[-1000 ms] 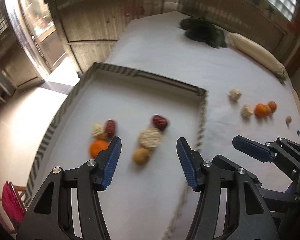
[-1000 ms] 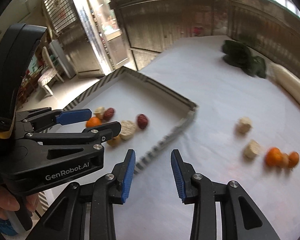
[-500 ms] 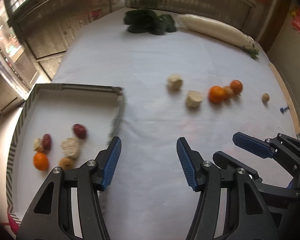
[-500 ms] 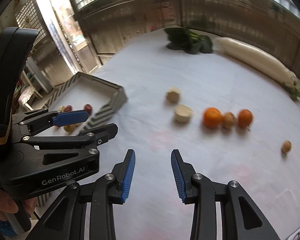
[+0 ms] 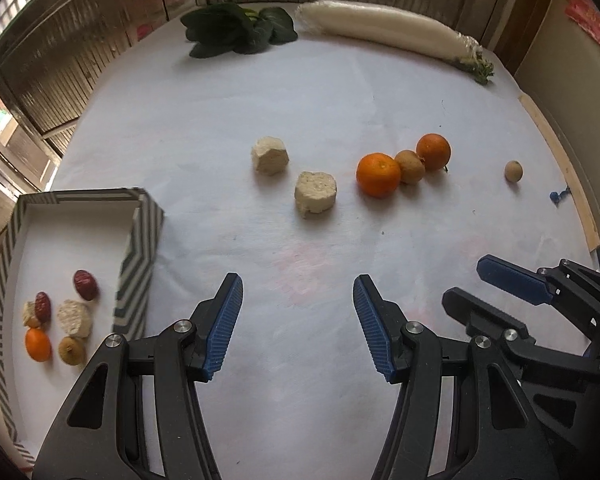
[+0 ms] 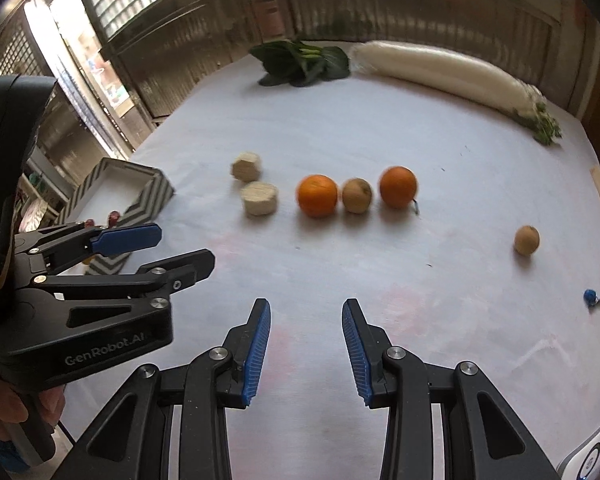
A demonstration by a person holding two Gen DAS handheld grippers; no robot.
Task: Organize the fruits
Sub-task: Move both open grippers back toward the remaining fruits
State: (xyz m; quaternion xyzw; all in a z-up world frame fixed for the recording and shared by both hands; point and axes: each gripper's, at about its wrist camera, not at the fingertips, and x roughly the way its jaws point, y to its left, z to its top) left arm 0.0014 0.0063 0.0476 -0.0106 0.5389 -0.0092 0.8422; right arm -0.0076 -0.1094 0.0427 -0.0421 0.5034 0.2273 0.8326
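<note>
White cloth covers the tabletop; fruit sits in a loose row across its middle. Landmark = near orange. Touching it on the right: a brown round fruit, then a 2nd orange touching that one. Left of the near orange, apart from it: a pale cut chunk, & a 2nd pale chunk just beyond, further left. Well right of the orange, alone: a small brown fruit. Far behind the orange, at the cloth's back edge: leafy greens w/ a long white radish just right of them. Far left of the orange: a zigzag-striped tray, already holding two red dates, two pale chunks, a small orange & a brown fruit, clustered at its near end. Left gripper hangs over bare cloth nearer the camera than the orange, blue pads apart, nothing between. Right gripper sits just right of the left one, also over bare cloth, pads apart w/ a narrower gap, nothing held. A hand grips the left tool's handle at the right-wrist view's lower-left edge. Small blue bit lies far right of the orange, near the wood strip at the table edge.
</note>
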